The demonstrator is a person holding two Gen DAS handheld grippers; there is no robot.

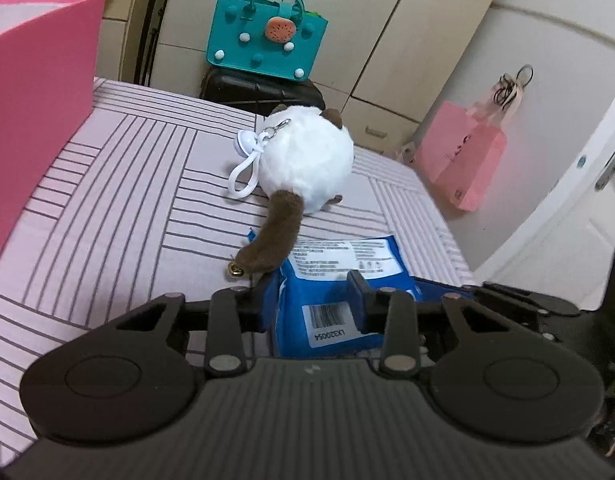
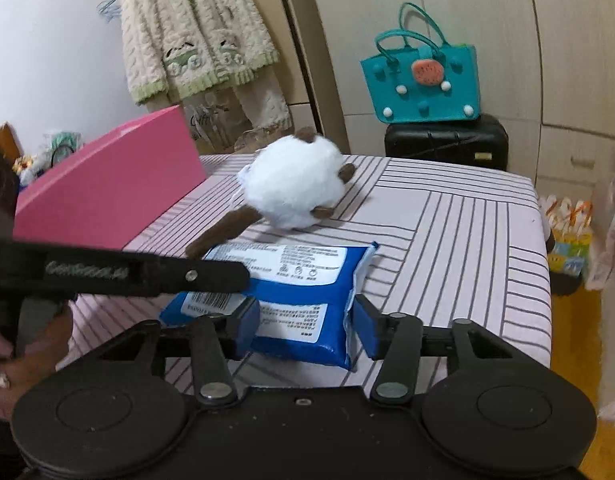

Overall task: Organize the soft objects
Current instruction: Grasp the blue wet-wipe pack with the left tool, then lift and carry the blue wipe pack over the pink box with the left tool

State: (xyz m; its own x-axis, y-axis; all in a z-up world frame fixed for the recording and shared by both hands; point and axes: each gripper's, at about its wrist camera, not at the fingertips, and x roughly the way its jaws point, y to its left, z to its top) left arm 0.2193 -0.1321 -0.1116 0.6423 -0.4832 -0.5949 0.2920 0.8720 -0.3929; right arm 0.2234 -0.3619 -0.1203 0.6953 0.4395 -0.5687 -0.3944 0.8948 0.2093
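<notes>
A blue wipes pack with white labels lies on the pink striped cover. My left gripper is shut on its near end, by the barcode label. In the right wrist view the same pack sits between the blue pads of my right gripper. That gripper stands open, its right pad just off the pack's sealed edge. A black arm of the left gripper crosses the pack from the left. A round white plush cat lies beyond, its brown tail resting on the pack's far corner.
A pink box stands at the left on the cover. Past the far edge a teal handbag sits on a black suitcase. A pink paper bag hangs at the right. A person's hand shows at the lower left.
</notes>
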